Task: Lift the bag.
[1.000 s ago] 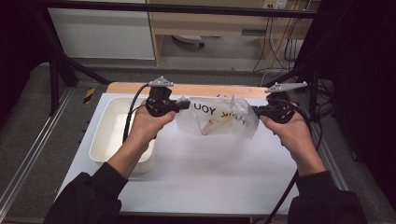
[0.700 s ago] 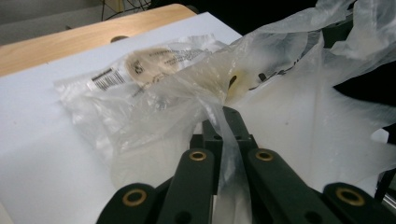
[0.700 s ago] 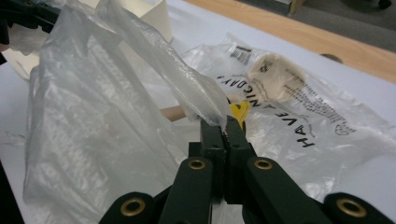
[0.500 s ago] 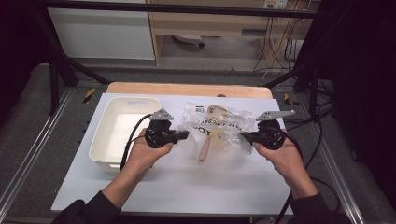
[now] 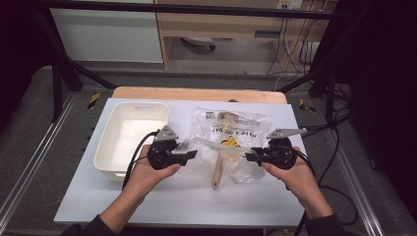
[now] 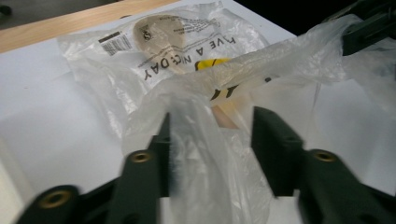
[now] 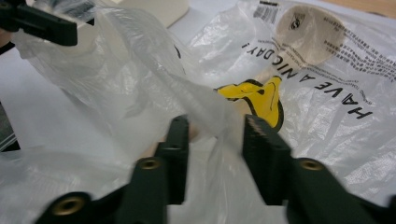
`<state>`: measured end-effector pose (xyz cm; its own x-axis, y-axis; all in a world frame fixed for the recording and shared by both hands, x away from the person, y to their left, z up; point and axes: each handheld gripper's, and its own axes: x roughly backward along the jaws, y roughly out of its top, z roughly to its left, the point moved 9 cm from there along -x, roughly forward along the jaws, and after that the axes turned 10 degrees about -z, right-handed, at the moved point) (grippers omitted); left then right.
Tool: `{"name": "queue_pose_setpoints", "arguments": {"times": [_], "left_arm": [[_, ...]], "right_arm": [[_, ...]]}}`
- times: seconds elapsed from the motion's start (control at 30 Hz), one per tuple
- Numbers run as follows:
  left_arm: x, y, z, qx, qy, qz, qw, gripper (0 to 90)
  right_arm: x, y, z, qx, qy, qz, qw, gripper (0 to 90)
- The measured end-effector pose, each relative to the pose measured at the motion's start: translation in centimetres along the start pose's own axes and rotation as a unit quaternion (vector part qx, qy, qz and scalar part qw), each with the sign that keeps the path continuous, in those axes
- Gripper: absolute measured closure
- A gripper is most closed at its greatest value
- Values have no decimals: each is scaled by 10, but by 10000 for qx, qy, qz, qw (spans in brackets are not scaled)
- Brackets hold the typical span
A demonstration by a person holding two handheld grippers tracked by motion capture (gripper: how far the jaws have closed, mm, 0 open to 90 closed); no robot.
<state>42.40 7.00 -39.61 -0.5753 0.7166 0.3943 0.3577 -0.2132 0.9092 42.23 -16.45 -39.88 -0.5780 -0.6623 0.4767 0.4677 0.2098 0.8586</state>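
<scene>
Jaws of the left gripper (image 5: 189, 153) have just been opening and are standing spread, with a fold of the crinkled clear plastic bag (image 5: 236, 129) lying loose between them. Those of the right gripper (image 5: 252, 156) have been opening likewise, parted around the bag's film. That bag is lying on the white surface (image 5: 187, 196) beside a white rectangular bin (image 5: 114, 147), with a pale wooden spoon (image 5: 219, 162) inside.

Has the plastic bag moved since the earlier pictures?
Yes. The plastic bag has come down from mid-air onto the table, nearer the person, beside the white bin.
</scene>
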Motion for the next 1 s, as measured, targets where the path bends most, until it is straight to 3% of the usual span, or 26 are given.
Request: {"name": "queue_pose_setpoints", "arguments": {"times": [0.07, 0.17, 0.3, 0.43, 0.53, 0.6, 0.73, 0.93, 1.0], "left_arm": [[5, 2, -1, -23, 81, -101, 9999, 302], [11, 6, -5, 73, 20, -173, 9998, 199], [18, 10, -10, 44, -82, -242, 9997, 137], [27, 14, -14, 14, -124, -365, 9993, 124], [34, 17, -17, 186, -114, -457, 9987, 133], [39, 16, -25, 87, -199, -527, 9984, 132], [44, 14, -33, 37, -200, -595, 9980, 114], [45, 0, -29, 56, -85, -570, 9983, 122], [47, -3, -29, -21, -18, -579, 9983, 120]], "right_arm": [[4, 3, 1, 19, -53, -135, 9999, 448], [9, 8, 1, -34, -153, -342, 9993, 319], [13, 13, -1, -13, -301, -587, 9978, 158], [19, 17, -1, -36, -296, -830, 9961, 107], [22, 20, -2, -67, -306, -996, 9945, 95], [25, 21, -1, -126, -267, -1093, 9936, 89], [25, 18, 4, -86, -257, -1048, 9941, 79], [19, 5, 18, 43, -180, -920, 9956, 74], [16, 2, 19, 61, -189, -892, 9958, 70]]}}
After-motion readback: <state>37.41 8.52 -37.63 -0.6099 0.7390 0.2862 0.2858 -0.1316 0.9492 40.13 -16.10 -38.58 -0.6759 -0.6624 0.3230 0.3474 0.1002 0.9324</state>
